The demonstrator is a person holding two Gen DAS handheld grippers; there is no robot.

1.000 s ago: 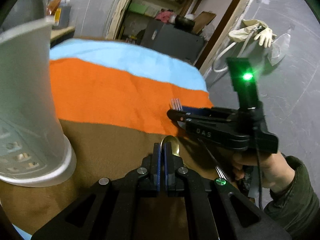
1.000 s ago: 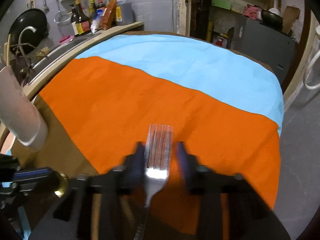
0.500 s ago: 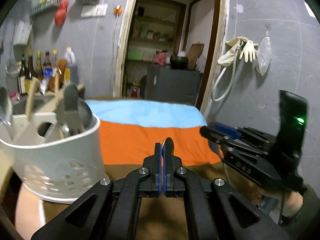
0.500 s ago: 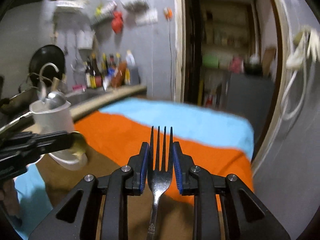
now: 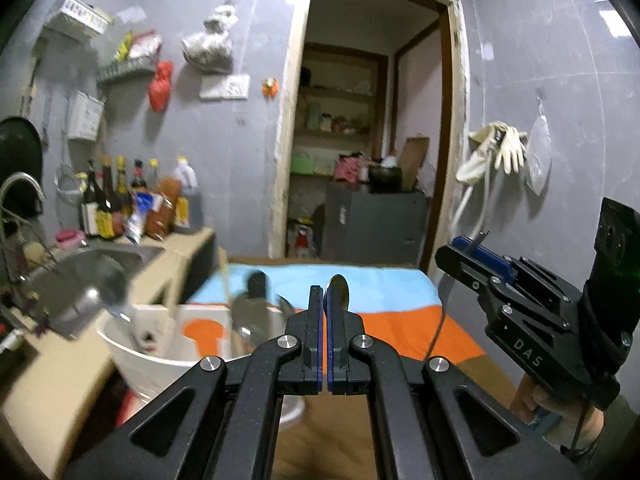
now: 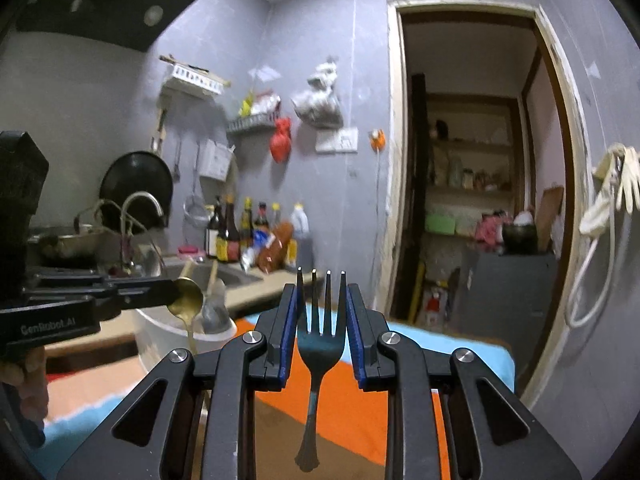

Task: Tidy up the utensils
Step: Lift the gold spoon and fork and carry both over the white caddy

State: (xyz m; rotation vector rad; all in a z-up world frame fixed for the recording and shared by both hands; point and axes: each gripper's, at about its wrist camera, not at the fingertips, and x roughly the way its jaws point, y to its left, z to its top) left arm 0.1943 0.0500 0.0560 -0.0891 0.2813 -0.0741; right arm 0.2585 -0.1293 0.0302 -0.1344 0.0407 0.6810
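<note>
My left gripper (image 5: 324, 300) is shut on a gold spoon (image 5: 339, 293), bowl up, held in the air above the table. It also shows in the right wrist view (image 6: 176, 292), with the spoon (image 6: 186, 300) hanging near the white utensil holder (image 6: 160, 334). My right gripper (image 6: 321, 312) is shut on a steel fork (image 6: 320, 336), tines up, handle hanging down. It shows at the right of the left wrist view (image 5: 460, 254). The white holder (image 5: 160, 356) stands low left and holds several utensils.
The table wears a striped cloth of blue, orange (image 5: 400, 332) and brown. A counter with a sink (image 5: 116, 256) and bottles (image 5: 120, 204) runs along the left. A doorway (image 5: 372, 152) opens behind the table. Rubber gloves (image 5: 496, 152) hang on the right wall.
Both grippers have risen and tilted up from the cloth with the spoon and the fork in them. The utensil holder now lies lower, just left of my left gripper.
</note>
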